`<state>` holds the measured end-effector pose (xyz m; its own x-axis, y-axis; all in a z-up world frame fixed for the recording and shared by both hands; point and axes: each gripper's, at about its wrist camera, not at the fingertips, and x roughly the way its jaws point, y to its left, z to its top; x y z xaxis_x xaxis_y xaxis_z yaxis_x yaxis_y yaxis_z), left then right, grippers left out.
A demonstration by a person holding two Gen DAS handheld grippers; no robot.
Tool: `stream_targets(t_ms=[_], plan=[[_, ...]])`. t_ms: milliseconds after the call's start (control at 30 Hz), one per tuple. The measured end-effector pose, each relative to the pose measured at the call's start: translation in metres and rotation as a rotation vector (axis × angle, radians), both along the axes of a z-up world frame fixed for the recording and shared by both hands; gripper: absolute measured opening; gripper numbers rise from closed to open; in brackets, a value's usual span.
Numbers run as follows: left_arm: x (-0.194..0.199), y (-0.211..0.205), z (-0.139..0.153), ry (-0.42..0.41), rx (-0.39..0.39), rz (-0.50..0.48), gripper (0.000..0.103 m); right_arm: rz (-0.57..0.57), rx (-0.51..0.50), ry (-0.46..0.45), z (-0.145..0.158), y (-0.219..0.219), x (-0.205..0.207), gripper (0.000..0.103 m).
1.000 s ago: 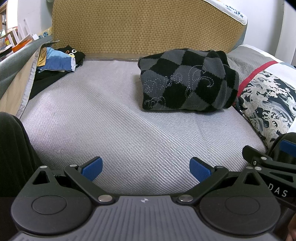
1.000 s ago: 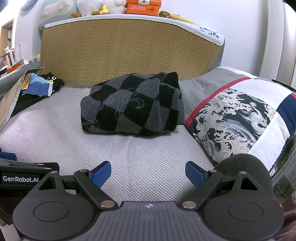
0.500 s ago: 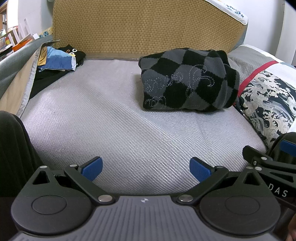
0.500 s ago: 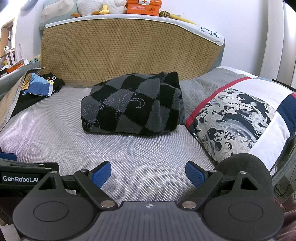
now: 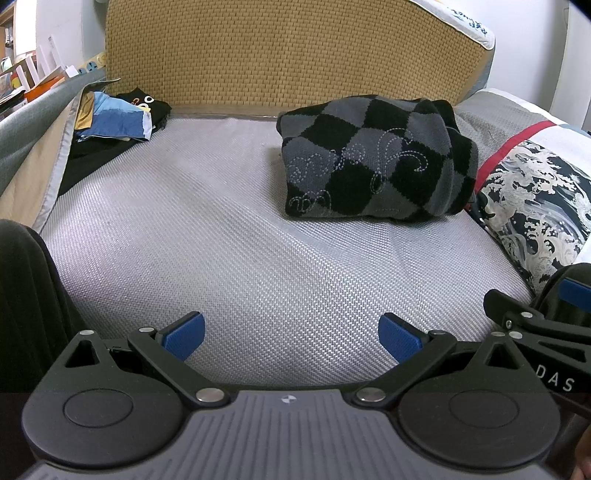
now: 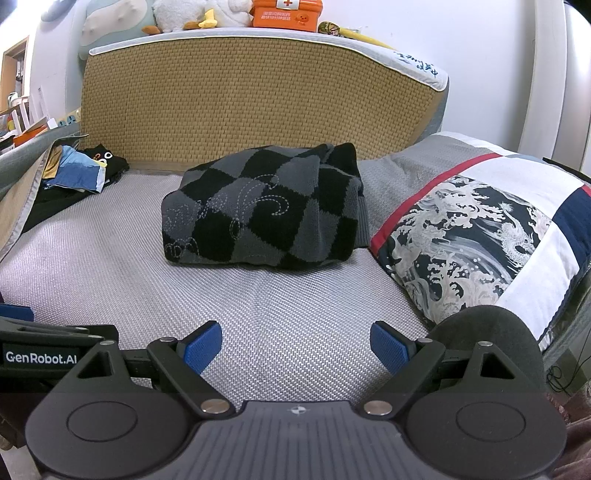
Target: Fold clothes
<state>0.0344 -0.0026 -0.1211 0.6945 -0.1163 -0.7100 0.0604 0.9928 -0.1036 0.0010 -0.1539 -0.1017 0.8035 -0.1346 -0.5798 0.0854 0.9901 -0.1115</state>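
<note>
A folded black and grey checked sweater [image 5: 373, 158] lies on the grey woven mattress [image 5: 221, 240] near the headboard, also in the right wrist view [image 6: 262, 210]. My left gripper [image 5: 291, 338] is open and empty, low over the mattress's near part, well short of the sweater. My right gripper [image 6: 295, 347] is open and empty, beside the left one; its arm shows at the right edge of the left wrist view [image 5: 535, 317].
A woven tan headboard [image 6: 258, 114] stands behind. A patterned pillow [image 6: 480, 236] lies right of the sweater. A pile of dark and blue clothes [image 5: 110, 122] sits at the far left corner. Toys and an orange box [image 6: 286, 13] rest on the headboard's top.
Almost nothing has changed; both views have shifted very slightly, and both grippers stay open.
</note>
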Motion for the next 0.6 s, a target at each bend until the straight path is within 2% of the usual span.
stream_targets(t_ms=[600], plan=[[0.0011,-0.0001,-0.0007,0.001,0.001,0.002,0.103,0.001,0.001,0.002,-0.0001,-0.0002,0.0005,0.090]])
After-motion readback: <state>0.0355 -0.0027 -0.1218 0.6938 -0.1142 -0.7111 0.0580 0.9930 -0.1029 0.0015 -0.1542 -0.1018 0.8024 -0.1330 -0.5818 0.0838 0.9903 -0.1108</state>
